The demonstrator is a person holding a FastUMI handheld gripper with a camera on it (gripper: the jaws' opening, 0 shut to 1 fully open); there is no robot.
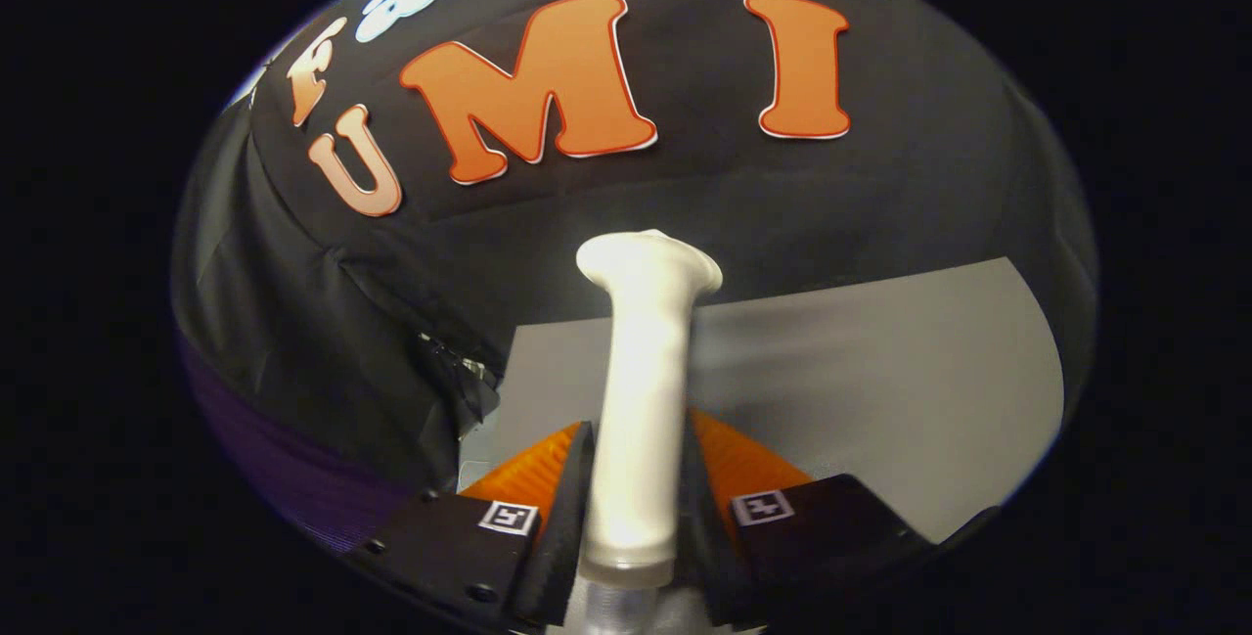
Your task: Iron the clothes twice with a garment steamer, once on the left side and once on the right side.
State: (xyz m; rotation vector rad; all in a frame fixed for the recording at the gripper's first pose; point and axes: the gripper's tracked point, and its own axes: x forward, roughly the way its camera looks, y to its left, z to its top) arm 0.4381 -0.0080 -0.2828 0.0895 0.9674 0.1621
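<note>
gripper view has the gripper (641,488) clamped on the white garment steamer (641,371) above the grey table (880,371) (no clothes visible), so both passes seem undone.

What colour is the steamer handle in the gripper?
White, clearest in the gripper view: steamer handle.

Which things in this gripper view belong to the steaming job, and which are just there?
Job:
- white steamer handle, upright between the fingers, flared top beyond them
- claw, shut on the handle, both orange-backed fingers pressing its sides

Just there:
- grey table surface beyond the fingers
- purple fabric beside the claw; cannot tell if it is the clothes
</note>
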